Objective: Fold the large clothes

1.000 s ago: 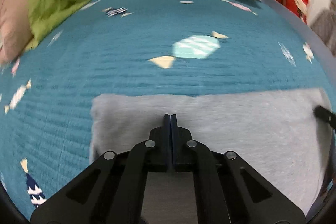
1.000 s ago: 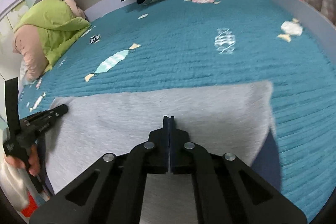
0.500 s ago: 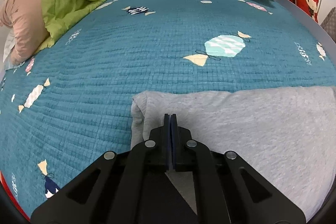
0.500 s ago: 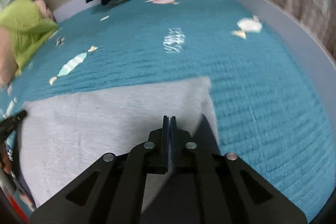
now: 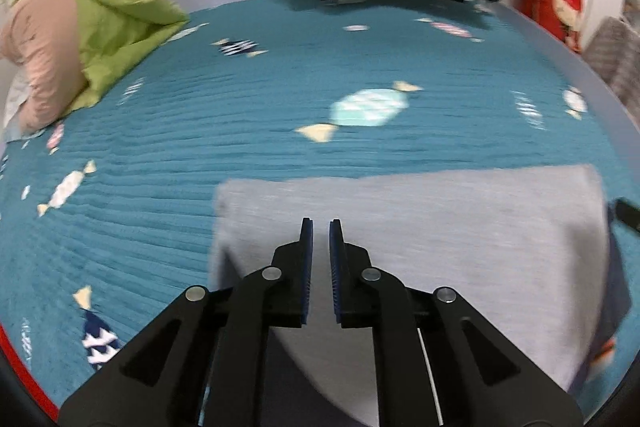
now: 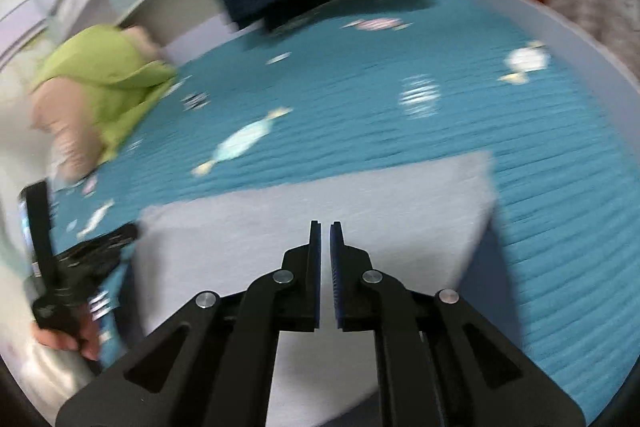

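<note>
**Folded grey cloth lies just ahead of and below both tools, its long side running crosswise between them**

The soft grey knit garment [image 5: 440, 227], folded into a broad rectangle, lies flat on the teal quilted bedspread with candy prints [image 5: 240, 115]. Its long axis runs left to right across both views, so each tool faces it broadside, not end-on.

The left tool [image 5: 321, 239] hangs over the garment's left part, with the cloth's left edge just beside it and the far fold line beyond its tips. The right tool [image 6: 325, 243] hangs over the right part, near the cloth's right edge. Neither is clearly the nearer; they sit about evenly on the two halves.

Both tools have just been opening: on each the blue pads stand a narrow slit apart, and no cloth shows between them. They grip nothing, and the garment lies below them, apart from the tips.

My reading is that a fold has been laid down; any further fold would call for fresh grips along one of the short edges.

A lime-green and pink bundle of bedding [image 5: 92, 27] sits at the bed's far left, well clear.
</note>
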`<action>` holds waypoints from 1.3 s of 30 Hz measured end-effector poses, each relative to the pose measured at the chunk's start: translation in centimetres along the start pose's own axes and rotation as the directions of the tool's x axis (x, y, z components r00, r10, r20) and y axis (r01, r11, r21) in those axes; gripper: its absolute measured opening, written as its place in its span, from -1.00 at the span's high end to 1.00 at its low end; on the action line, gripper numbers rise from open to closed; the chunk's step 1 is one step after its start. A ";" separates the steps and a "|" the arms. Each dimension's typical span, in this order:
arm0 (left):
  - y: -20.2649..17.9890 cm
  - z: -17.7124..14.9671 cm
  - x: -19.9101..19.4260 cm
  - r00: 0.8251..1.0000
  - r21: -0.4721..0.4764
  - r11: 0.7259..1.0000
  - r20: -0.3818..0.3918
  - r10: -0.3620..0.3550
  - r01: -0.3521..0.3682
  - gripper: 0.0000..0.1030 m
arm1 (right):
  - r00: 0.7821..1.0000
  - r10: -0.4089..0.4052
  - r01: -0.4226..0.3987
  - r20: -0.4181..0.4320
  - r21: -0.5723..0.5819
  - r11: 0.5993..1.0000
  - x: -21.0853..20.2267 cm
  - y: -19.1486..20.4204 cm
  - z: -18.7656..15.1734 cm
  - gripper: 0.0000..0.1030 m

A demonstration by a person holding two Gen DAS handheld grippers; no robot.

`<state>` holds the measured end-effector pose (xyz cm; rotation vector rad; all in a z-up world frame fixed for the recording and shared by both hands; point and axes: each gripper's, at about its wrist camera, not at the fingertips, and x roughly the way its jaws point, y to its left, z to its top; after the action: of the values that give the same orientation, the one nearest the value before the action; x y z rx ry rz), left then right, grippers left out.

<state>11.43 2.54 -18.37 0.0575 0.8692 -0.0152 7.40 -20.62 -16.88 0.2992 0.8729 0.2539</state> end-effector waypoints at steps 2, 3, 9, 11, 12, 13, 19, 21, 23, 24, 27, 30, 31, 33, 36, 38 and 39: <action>-1.5 -0.7 -0.1 0.999 0.009 0.999 -0.018 -0.051 0.051 0.71 | 0.998 0.019 -0.022 -0.061 -0.047 0.999 1.6 1.6 -1.2 0.87; -2.4 -1.2 0.1 0.996 0.020 0.997 -0.041 -0.079 0.080 0.71 | 0.996 0.015 -0.021 -0.082 -0.069 0.997 2.2 2.1 -1.9 0.87; -5.3 -4.1 1.1 0.997 0.175 0.983 -0.060 -0.039 0.049 0.73 | 0.987 -0.069 0.055 -0.144 -0.100 0.993 3.3 -0.2 -4.8 0.93; -4.6 -4.1 1.1 0.996 0.156 0.985 -0.069 -0.056 0.066 0.73 | 0.988 -0.058 0.054 -0.145 -0.033 0.998 2.5 -2.7 -4.9 0.94; -4.2 -4.2 1.1 0.995 0.144 0.987 -0.073 -0.065 0.075 0.73 | 0.988 -0.064 0.062 -0.143 -0.019 0.998 2.2 -3.4 -5.0 0.95; -3.9 -4.3 1.0 0.995 0.140 0.987 -0.075 -0.071 0.080 0.73 | 0.987 -0.083 0.083 -0.141 -0.007 0.997 1.5 -4.4 -5.2 0.95; -2.1 -5.6 -0.1 0.999 0.196 0.981 -0.053 0.007 0.003 0.73 | 0.970 -0.215 0.218 -0.114 0.020 0.976 -2.1 -8.3 -5.7 0.93; 0.0 -6.3 0.0 0.996 0.163 0.986 -0.073 0.050 -0.038 0.64 | 0.955 -0.272 0.274 -0.117 0.001 0.962 -2.5 -9.6 -5.9 0.94; 2.4 -6.9 0.3 0.994 0.117 0.992 -0.093 0.064 -0.053 0.27 | 0.958 -0.262 0.268 -0.113 0.044 0.962 -3.3 -10.9 -6.2 0.95; 3.7 -7.1 0.0 0.993 0.094 0.994 -0.093 0.067 -0.058 0.21 | 0.946 -0.303 0.311 -0.117 0.057 0.949 -3.5 -11.4 -6.2 0.95; 5.2 -7.3 -0.5 0.972 0.108 0.975 -0.111 0.208 -0.197 0.22 | 0.915 -0.384 0.395 -0.122 0.078 0.915 -4.4 -11.6 -5.9 0.89; 6.3 -7.1 -2.2 0.980 0.039 0.987 -0.117 0.162 -0.158 0.21 | 0.945 -0.316 0.324 -0.084 0.102 0.941 -5.4 -10.3 -5.3 0.86; 6.2 -7.0 -2.8 0.983 0.033 0.989 -0.109 0.148 -0.145 0.21 | 0.958 -0.275 0.282 -0.078 0.095 0.955 -5.5 -9.3 -5.0 0.86; 5.4 -6.4 -3.6 0.990 0.026 0.996 -0.105 0.092 -0.090 0.21 | 0.976 -0.205 0.211 -0.075 0.076 0.974 -5.1 -7.4 -4.6 0.86; 3.1 -5.6 -4.2 0.992 0.034 0.999 -0.118 -0.035 0.039 0.21 | 0.992 -0.060 0.064 -0.110 0.028 0.998 -3.0 -3.3 -4.2 0.81; 1.1 -5.2 -3.5 0.984 0.059 0.994 -0.158 -0.084 0.095 0.21 | 0.990 -0.010 0.006 -0.141 -0.026 1.000 -1.1 -0.3 -4.4 0.77; 0.5 -5.2 -3.3 0.980 0.066 0.991 -0.171 -0.101 0.114 0.21 | 0.987 0.008 -0.015 -0.160 -0.043 0.999 -0.6 0.6 -4.6 0.75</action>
<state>5.35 3.30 -19.13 0.0833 1.0394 -0.1464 3.41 -19.62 -19.00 0.2449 1.0224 0.3107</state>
